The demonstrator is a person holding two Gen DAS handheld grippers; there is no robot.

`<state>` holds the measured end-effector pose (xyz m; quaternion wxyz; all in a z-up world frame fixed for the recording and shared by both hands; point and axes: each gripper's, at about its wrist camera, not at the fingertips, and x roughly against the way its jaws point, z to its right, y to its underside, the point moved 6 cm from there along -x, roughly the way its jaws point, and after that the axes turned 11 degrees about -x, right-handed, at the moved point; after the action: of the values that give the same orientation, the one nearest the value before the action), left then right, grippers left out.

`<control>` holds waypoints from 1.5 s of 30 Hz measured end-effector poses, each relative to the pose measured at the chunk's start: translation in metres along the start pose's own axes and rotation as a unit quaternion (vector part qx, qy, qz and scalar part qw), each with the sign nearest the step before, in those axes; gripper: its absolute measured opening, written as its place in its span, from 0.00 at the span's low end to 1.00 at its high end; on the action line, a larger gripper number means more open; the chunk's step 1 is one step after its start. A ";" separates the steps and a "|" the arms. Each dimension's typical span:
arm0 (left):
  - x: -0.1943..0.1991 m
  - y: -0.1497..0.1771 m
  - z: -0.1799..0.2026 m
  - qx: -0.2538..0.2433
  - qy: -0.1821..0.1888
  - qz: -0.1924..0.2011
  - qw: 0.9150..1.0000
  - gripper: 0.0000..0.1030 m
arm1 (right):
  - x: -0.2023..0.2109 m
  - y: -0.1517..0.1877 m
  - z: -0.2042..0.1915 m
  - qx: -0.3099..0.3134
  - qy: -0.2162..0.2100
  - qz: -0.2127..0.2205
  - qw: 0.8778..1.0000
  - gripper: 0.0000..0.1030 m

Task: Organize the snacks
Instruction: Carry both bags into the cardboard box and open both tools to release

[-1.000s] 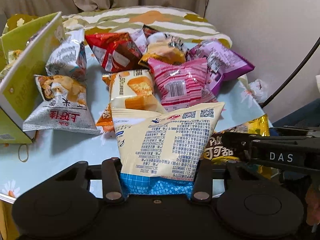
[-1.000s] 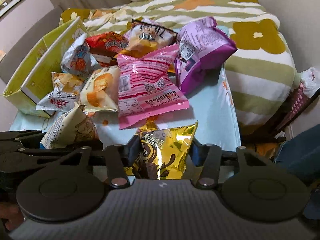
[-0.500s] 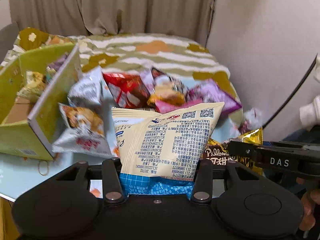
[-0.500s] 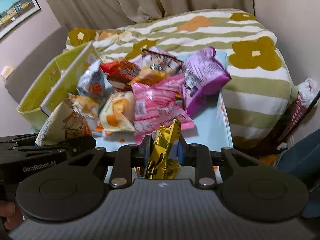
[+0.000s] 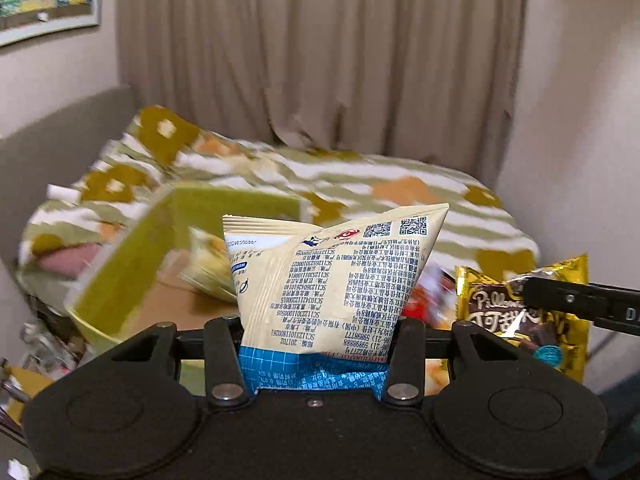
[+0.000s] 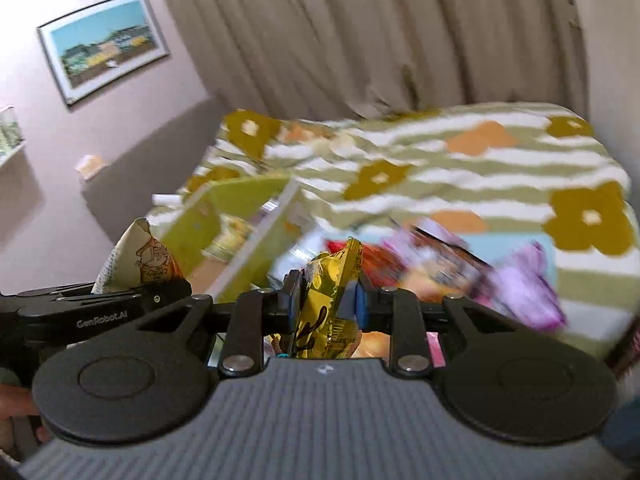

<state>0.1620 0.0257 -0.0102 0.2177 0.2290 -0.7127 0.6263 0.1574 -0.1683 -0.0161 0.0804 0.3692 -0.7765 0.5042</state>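
Yellow-green cardboard on the far left: the open box [image 5: 120,276] sits with at least one packet already lying inside, so the sorting looks partly done. Next along, the left tongs [image 5: 316,344] are pinching a cream packet [image 5: 336,280] by its blue bottom seam, held upright in the air, just short of the box's near rim by my reckoning. To its right the right tongs [image 6: 326,300] are pressed together on a crumpled gold chocolate packet [image 6: 328,292], also lifted clear. Right again, a blurred heap of loose snacks [image 6: 480,276], purple and red among them, lies on the pale blue bench [image 6: 548,256], so plenty is left to put away, besides the two in hand.

Room to move: the box mouth is wide and open on top, but its tall side wall [image 6: 256,248] stands between the gold packet and the inside, so that one needs carrying over the edge. The two tongs ride close side by side and could knock. Beyond the bench, the striped bedspread [image 6: 440,168] sits low.
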 end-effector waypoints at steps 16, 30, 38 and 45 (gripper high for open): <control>-0.122 -0.007 -0.163 -0.016 -0.008 -0.091 0.996 0.51 | -0.164 -0.012 -0.137 -0.027 -0.027 -0.041 0.998 0.40; -0.130 0.020 -0.197 -0.031 0.043 -0.095 0.994 0.96 | -0.224 0.009 -0.156 -0.059 0.047 -0.057 0.996 0.40; -0.112 0.023 -0.211 -0.011 0.015 -0.082 0.996 0.96 | -0.234 0.014 -0.167 -0.031 0.053 -0.062 0.996 0.40; -0.111 0.026 -0.218 0.003 0.002 -0.087 0.996 0.96 | -0.249 0.023 -0.170 -0.024 0.038 -0.101 0.994 0.52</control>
<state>0.2400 0.2510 -0.0709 0.2723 0.2897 -0.6879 0.6072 0.2784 0.1027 -0.0756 0.1689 0.4248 -0.7432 0.4886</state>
